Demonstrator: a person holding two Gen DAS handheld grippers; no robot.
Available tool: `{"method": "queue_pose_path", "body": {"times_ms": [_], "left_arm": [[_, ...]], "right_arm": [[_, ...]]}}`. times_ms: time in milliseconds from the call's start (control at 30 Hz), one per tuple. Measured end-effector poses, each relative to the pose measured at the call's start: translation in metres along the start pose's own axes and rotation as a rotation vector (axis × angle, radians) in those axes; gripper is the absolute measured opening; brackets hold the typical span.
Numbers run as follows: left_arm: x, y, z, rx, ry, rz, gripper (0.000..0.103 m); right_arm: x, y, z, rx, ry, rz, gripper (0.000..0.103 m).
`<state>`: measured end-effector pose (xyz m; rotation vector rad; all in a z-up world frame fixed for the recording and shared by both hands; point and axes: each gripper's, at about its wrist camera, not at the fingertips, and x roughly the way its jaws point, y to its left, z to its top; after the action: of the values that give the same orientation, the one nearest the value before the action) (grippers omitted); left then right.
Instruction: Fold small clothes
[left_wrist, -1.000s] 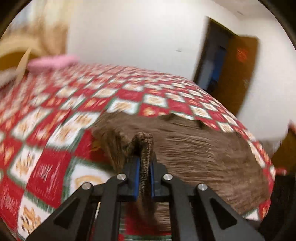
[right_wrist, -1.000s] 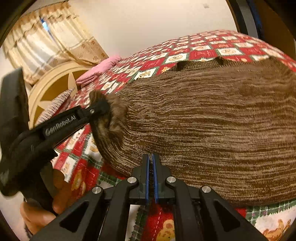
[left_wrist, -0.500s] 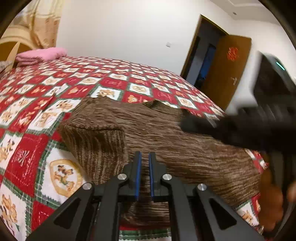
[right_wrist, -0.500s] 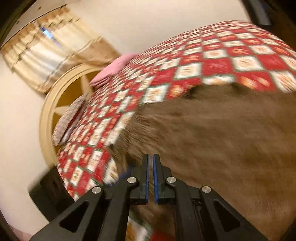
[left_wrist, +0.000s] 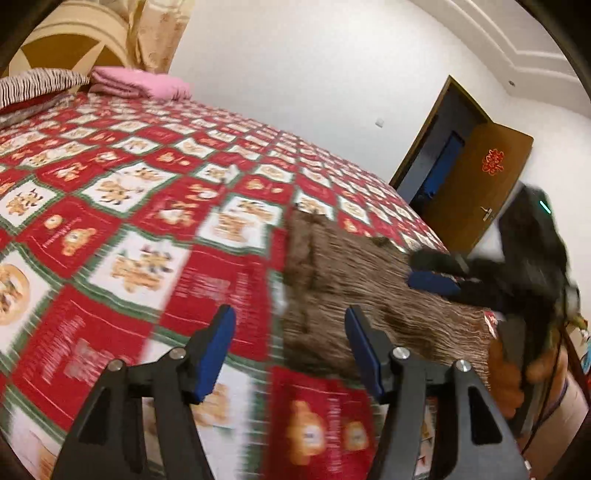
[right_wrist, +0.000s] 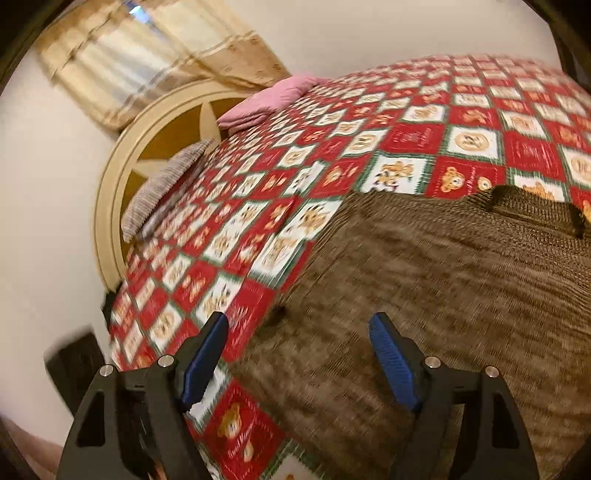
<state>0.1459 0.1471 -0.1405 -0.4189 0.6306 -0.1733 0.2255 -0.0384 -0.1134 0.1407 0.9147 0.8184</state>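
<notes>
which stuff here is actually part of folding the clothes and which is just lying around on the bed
Part of the job:
- brown knitted garment, lying flat on the bed
- left gripper, jaws opening, nothing between them
- right gripper, jaws opening, nothing held

Just lying about:
- folded pink cloth near the headboard
- striped pillow
- red checked bear-print bedspread, only the work surface

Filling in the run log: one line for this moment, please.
left gripper: opening, empty | right gripper: opening, empty | brown knit garment: flat on bedspread
</notes>
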Motion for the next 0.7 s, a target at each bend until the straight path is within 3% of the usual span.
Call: {"method": "queue_pose_path", "body": {"times_ms": [133, 200, 267, 300, 333, 367, 467, 567, 700], "left_arm": [[0.013, 0.023, 0.027, -0.037, 0.056, -0.025, 0.063], [0.026, 0.029, 0.039, -0.037, 0.123, -0.083, 0.063], [0.044, 0.028, 0.047, -0.037, 0.202, -0.131, 0.075], [0.052, 0.026, 0.05, -0.04, 0.234, -0.15, 0.075], [0.062, 0.024, 0.053, -0.049, 0.265, -0.184, 0.075], [0.068, 0.023, 0.054, -0.06, 0.292, -0.216, 0.077], [0.088, 0.015, 0.055, -0.113, 0.371, -0.286, 0.078], [0.099, -0.002, 0.049, -0.096, 0.397, -0.306, 0.078], [0.119, -0.025, 0.043, -0.079, 0.423, -0.311, 0.078]], "right_arm": [[0.012, 0.037, -0.029, -0.161, 0.058, -0.021, 0.079], [0.03, 0.053, -0.043, -0.257, 0.093, -0.073, 0.079], [0.041, 0.057, -0.052, -0.302, 0.091, -0.117, 0.079], [0.048, 0.055, -0.054, -0.311, 0.094, -0.156, 0.063], [0.055, 0.05, -0.056, -0.299, 0.112, -0.193, 0.023], [0.057, 0.042, -0.056, -0.26, 0.111, -0.202, 0.011], [0.033, 0.022, -0.054, -0.11, 0.02, -0.127, 0.006], [0.006, 0.01, -0.062, -0.054, -0.047, -0.096, 0.005], [-0.005, 0.003, -0.074, -0.011, -0.059, -0.054, 0.005]]}}
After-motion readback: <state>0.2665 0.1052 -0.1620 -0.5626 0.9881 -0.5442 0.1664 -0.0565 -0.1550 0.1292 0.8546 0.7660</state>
